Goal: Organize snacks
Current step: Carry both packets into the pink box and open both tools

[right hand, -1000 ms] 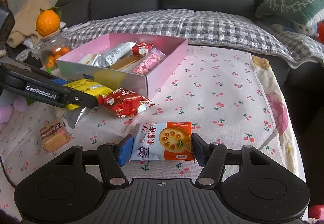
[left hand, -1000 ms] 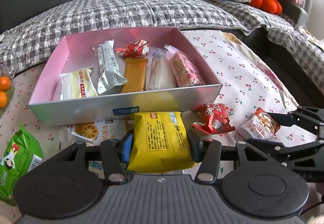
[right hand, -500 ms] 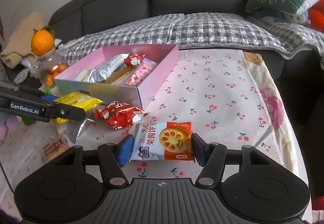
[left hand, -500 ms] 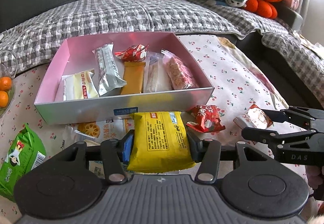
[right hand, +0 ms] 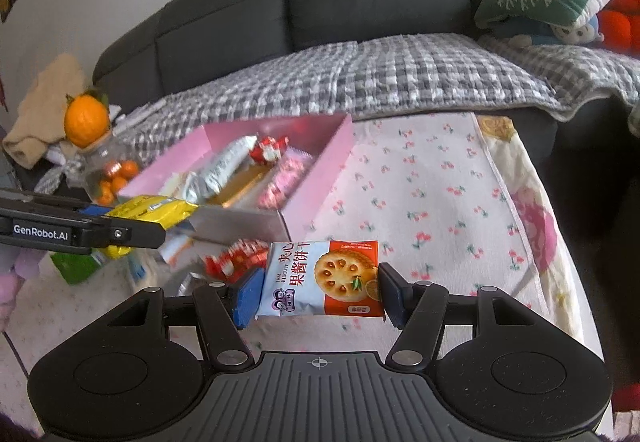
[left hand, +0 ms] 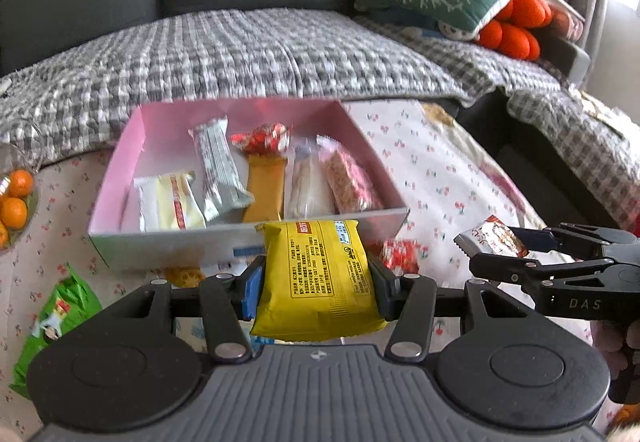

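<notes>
Jaws of both grippers clamped: left gripper [left hand: 314, 282] on yellow packet [left hand: 316, 274], long axis running along the fingers; right gripper [right hand: 318, 296] on biscuit packet [right hand: 322, 278], long axis crosswise between the pads. Pink box [left hand: 248, 234] lies directly ahead of left, ahead-left of right; left is nearer. Near wall must be cleared; free floor remains at box's far left. Loose snacks crowd worktop below.

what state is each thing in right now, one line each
left gripper: shut on the yellow packet
right gripper: shut on the biscuit packet
pink box: open-topped, several snacks lying inside
red snack: loose on the cloth beside the box
green bag: lying on the cloth, outside the box
</notes>
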`<state>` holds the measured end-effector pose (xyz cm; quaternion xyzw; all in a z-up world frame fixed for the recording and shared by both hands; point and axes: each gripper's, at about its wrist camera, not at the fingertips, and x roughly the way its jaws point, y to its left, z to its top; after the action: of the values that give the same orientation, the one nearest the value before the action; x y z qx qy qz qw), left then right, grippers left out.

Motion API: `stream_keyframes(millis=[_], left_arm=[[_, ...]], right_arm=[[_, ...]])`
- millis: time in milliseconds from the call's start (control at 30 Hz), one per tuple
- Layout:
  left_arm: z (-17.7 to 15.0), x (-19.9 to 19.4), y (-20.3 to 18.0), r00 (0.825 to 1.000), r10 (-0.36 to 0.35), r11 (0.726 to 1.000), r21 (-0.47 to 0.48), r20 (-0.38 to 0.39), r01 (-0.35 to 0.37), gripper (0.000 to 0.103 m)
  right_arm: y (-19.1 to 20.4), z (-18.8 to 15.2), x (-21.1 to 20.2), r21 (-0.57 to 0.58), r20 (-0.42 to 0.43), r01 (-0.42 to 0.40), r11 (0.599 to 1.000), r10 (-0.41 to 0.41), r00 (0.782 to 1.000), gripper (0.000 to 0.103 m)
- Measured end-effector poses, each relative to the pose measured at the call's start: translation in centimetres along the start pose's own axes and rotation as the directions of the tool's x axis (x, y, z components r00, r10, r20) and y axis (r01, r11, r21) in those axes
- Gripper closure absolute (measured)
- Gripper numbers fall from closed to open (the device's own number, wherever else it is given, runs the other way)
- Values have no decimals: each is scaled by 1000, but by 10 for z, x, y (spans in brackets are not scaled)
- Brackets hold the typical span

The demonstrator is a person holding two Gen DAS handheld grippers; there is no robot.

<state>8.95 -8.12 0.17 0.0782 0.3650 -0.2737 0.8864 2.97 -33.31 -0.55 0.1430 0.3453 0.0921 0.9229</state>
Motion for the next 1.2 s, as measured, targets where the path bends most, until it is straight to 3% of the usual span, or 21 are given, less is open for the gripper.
stream_keyframes(millis=[300, 633, 867, 1200], left_arm=[[30, -10, 20, 994, 71, 997, -19, 87, -70, 54], [54, 39, 65, 977, 193, 980, -75, 93, -187, 54], [65, 69, 83, 967, 244, 968, -75, 74, -238, 54], [61, 88, 92, 968, 248, 966, -79, 20, -246, 54]], right_arm=[[21, 49, 9, -17, 24, -59, 998, 59, 998, 42], [41, 79, 67, 44, 30, -230, 972, 229, 973, 42], [58, 77, 96, -31, 8, -173, 984, 173, 985, 42], [60, 59, 117, -51, -4, -118, 992, 118, 993, 41]])
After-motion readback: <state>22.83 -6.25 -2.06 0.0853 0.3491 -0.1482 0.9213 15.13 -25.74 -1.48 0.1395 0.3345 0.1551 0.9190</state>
